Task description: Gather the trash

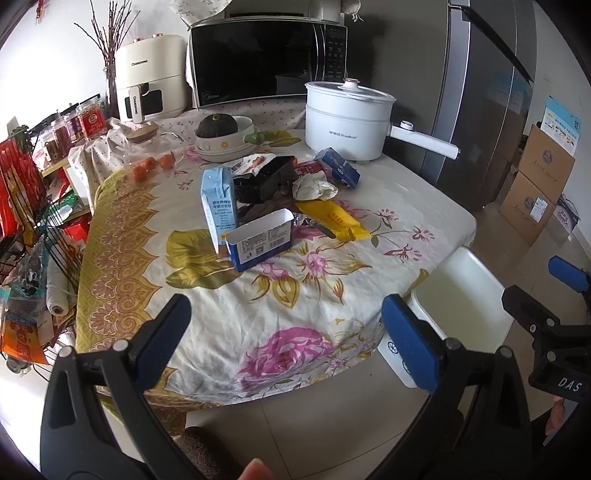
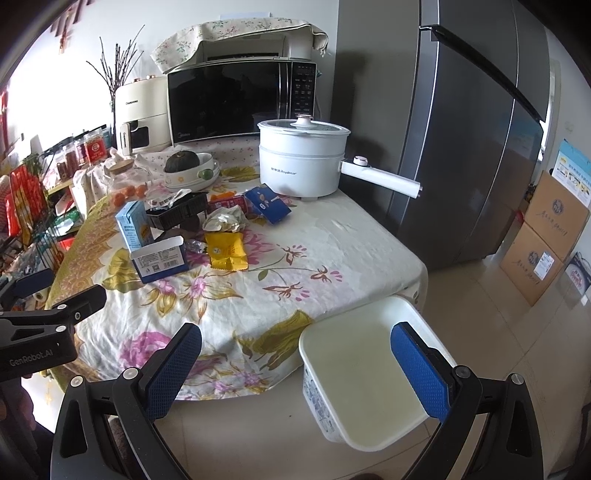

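Standing beside table (image 2: 332, 236), unfilled white bin (image 2: 369, 373).

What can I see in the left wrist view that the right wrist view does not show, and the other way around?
Only the left wrist view shows a fingertip at the bottom edge and the roll of twine by the wire rack.

Only the right wrist view shows the white bin almost whole, with its inside bare, and the flowered cloth on top of the microwave.

Both show the trash pile on the table: the yellow wrapper, the open blue box, the milk carton and the crumpled tissue. Both grippers, left and right, have open jaws and hold nothing.
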Tool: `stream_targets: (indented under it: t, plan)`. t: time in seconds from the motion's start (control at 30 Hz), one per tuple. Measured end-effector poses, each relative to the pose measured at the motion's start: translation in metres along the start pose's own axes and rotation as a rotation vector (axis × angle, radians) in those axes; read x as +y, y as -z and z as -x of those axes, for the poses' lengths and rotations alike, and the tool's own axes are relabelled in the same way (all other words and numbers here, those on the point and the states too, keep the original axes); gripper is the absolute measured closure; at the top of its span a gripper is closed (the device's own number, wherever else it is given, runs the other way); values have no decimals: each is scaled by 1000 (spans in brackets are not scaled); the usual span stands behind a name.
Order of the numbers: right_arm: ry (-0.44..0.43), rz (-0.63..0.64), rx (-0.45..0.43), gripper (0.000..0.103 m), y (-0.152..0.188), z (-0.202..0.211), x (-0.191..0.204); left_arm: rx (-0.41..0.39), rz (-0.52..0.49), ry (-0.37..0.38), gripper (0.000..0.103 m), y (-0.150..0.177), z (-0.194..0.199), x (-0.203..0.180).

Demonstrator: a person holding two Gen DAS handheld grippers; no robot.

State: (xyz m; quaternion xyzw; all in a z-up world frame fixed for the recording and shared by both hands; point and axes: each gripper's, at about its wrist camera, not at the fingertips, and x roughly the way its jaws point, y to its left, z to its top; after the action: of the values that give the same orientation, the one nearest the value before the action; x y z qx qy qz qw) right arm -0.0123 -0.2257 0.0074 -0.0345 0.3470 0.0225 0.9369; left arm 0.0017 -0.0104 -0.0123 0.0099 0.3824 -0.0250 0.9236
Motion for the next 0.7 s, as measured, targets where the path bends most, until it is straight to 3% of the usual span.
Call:
stream_targets:
  t: [0.7]
  plan:
    - [2, -25, 0, 0, -1, -2, -4, -20, -1, 1, 1, -2, 3, 0]
